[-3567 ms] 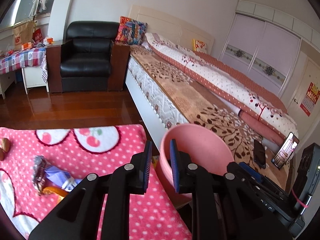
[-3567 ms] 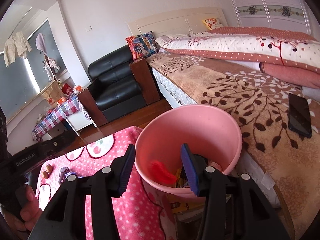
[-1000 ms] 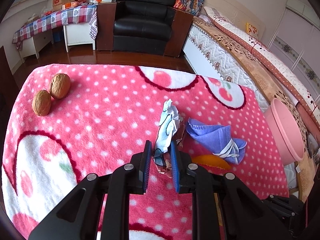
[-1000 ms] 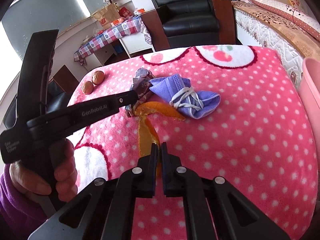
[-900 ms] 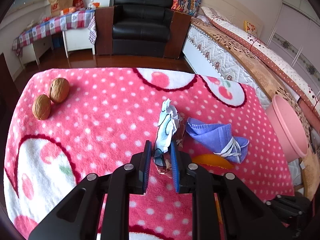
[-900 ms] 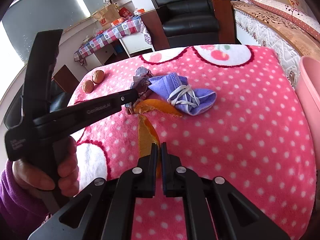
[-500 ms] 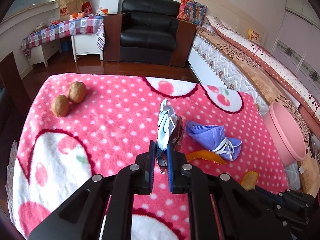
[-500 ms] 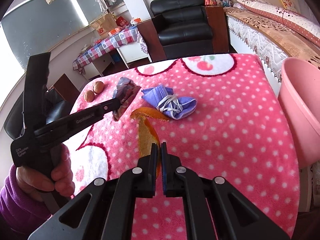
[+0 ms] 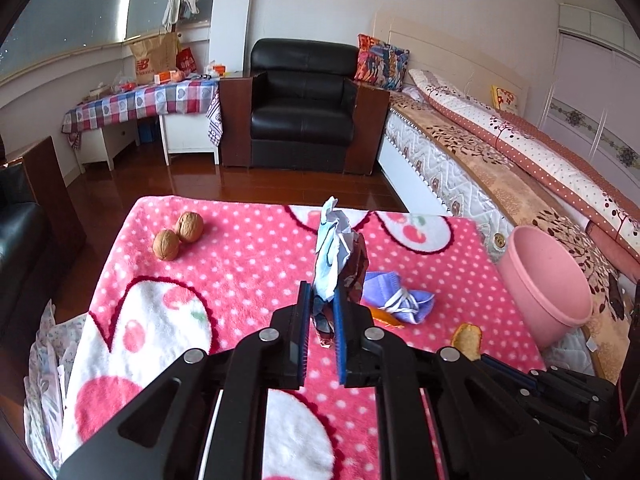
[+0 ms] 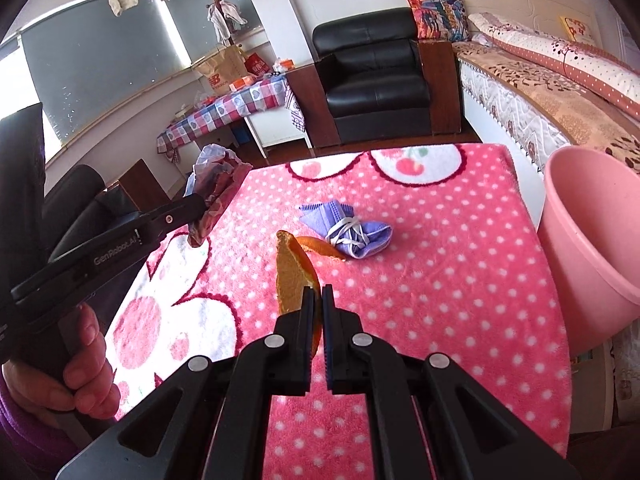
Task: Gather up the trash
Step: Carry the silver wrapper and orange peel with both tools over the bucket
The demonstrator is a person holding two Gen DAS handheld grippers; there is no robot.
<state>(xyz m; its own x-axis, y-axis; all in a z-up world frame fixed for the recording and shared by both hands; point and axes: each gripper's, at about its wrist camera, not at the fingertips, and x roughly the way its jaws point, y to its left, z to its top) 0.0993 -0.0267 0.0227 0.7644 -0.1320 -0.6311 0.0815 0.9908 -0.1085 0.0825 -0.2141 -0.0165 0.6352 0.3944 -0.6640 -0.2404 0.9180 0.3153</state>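
Observation:
My left gripper (image 9: pixel 320 300) is shut on a crumpled wrapper (image 9: pixel 334 254), white and brown, held up above the pink dotted blanket (image 9: pixel 248 264); it also shows in the right wrist view (image 10: pixel 216 184). My right gripper (image 10: pixel 318 300) is shut on an orange peel (image 10: pixel 294 276), lifted off the blanket; its tip shows in the left wrist view (image 9: pixel 466 338). A purple face mask (image 10: pixel 350 232) and a second piece of orange peel (image 10: pixel 320 246) lie on the blanket. A pink bin (image 10: pixel 596 236) stands at the blanket's right edge.
Two walnuts (image 9: pixel 178 234) lie at the blanket's far left. A bed (image 9: pixel 500 168) runs along the right behind the bin. A black armchair (image 9: pixel 302 108) and a checked table (image 9: pixel 140 100) stand beyond the wooden floor.
Both grippers have risen and pulled back from the blanket, each carrying its piece. The left jaws closed tighter on the wrapper. The mask and second peel stayed put.

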